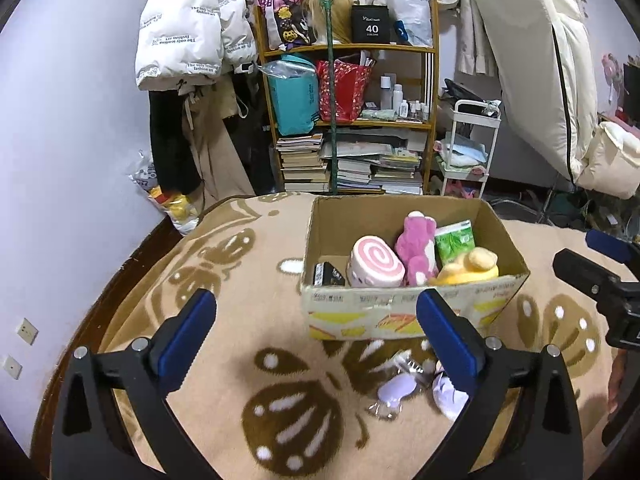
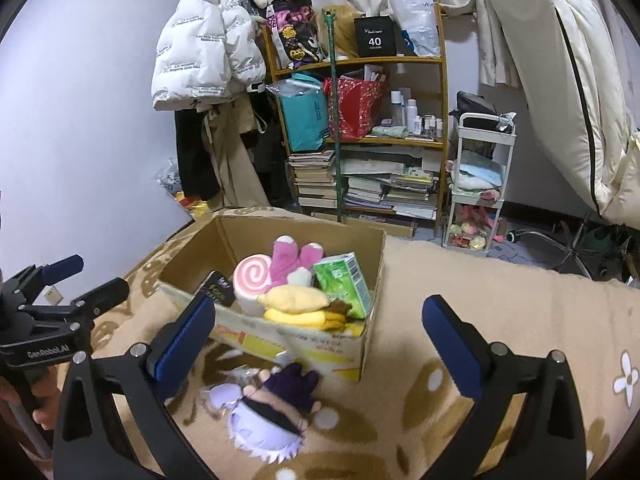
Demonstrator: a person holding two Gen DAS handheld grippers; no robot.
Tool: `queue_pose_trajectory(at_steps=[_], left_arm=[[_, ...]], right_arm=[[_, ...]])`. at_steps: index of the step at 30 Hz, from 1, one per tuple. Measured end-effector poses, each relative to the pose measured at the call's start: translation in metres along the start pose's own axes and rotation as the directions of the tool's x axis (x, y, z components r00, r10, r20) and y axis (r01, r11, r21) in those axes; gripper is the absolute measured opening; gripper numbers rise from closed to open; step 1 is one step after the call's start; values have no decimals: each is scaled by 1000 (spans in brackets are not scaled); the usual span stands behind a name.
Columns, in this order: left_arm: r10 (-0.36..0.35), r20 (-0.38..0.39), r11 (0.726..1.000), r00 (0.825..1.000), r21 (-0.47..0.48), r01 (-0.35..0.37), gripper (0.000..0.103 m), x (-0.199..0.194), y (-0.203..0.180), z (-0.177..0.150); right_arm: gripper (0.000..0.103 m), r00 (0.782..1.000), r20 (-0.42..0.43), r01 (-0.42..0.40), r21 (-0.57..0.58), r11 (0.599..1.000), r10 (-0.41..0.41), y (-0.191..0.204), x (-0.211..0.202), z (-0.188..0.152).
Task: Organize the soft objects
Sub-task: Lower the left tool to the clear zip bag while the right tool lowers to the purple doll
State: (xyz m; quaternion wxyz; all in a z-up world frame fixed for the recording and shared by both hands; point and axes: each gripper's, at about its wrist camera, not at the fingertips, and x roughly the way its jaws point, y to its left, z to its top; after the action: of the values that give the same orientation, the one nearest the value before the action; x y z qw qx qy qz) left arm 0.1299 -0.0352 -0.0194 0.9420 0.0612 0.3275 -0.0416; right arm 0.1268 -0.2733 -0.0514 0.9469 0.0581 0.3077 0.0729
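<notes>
The left gripper [image 1: 316,316] is hovering over the patterned blanket [image 1: 224,280] with its jaws standing wide apart and nothing between the blue pads. Just ahead of it and slightly to the right, the cardboard box [image 1: 400,312] is sitting open on the blanket. Inside the box, from left to right, a small black item [image 1: 328,274], a pink swirl roll plush [image 1: 374,266], a pink plush toy [image 1: 416,246], a green tissue pack [image 1: 454,240] and a yellow plush [image 1: 470,266] are lying packed together. In front of the box, a purple-and-lilac doll [image 2: 266,412] is lying on the blanket, outside the box and near its front wall. The right gripper [image 2: 320,320] is hovering above this doll, jaws likewise spread fully, gripping nothing.
</notes>
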Motion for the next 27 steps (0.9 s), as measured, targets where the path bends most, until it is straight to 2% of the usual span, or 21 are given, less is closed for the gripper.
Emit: queue_pose_trajectory(at_steps=[11, 18, 27], left_arm=[[-12, -32, 1000, 999, 12, 12, 99, -18, 5, -19], [-16, -77, 999, 997, 42, 19, 99, -6, 2, -31], [-46, -103, 999, 994, 11, 48, 99, 9, 8, -32]], right_arm=[[103, 1000, 11, 4, -23, 1000, -4, 15, -25, -25], [103, 1000, -1, 26, -47, 999, -26, 21, -22, -42], [103, 999, -18, 27, -51, 998, -28, 23, -12, -51]])
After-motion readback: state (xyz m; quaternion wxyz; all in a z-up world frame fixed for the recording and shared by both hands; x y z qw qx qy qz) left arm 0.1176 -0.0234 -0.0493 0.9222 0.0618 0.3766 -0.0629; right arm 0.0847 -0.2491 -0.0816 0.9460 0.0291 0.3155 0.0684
